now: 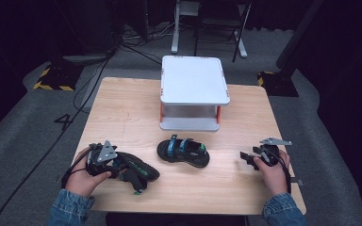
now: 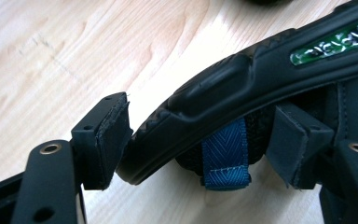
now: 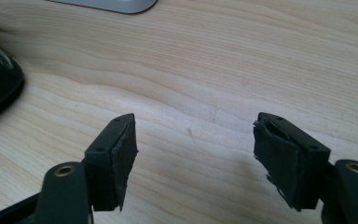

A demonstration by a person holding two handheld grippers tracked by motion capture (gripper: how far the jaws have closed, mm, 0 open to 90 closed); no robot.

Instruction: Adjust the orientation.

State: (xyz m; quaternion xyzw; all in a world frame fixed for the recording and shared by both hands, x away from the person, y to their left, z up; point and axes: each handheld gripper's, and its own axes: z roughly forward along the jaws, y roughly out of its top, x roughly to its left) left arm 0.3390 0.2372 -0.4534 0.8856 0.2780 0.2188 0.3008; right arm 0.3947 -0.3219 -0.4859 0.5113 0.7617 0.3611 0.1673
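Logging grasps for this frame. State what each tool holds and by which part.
The left tool straddles the sandal at its sole edge, by the blue strap; whether it grips cannot be told. The right tool is open over bare table.

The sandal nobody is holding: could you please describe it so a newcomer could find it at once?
On the wooden table, look just in front of the white two-tier stand. The sandal lies there alone, sole down, while the other sandal sits tilted at the left gripper.
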